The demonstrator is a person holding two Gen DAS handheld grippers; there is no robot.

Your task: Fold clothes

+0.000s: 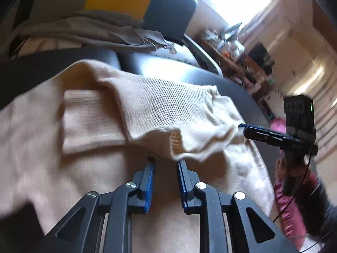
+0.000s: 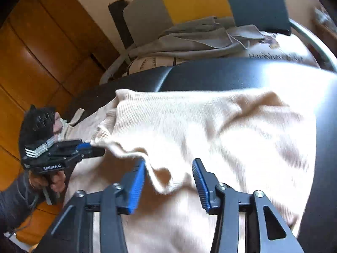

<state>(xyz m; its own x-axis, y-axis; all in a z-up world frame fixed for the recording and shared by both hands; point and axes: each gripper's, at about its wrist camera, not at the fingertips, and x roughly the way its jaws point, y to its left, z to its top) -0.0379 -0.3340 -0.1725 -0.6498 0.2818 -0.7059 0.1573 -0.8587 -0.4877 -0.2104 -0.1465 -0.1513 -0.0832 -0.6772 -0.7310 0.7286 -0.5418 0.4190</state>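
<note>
A cream ribbed knit garment [image 1: 160,109] lies on a black padded surface [image 1: 189,71], its hem folded over the body. My left gripper [image 1: 165,163] is open, its blue pads just below the folded hem edge, holding nothing. The right gripper [image 1: 244,127] shows in the left wrist view at the garment's right edge. In the right wrist view the garment [image 2: 210,126] spreads ahead, and my right gripper [image 2: 169,166] is open over the wavy hem. The left gripper [image 2: 92,147] shows there at the left, at the hem.
A chair [image 2: 259,4] with a dark back holds a grey garment [image 2: 189,40] and a printed cushion [image 2: 280,57] beyond the black surface. Wooden cabinets [image 2: 42,52] stand at the left. A cluttered shelf [image 1: 238,57] and a pink item [image 1: 292,210] lie to the right.
</note>
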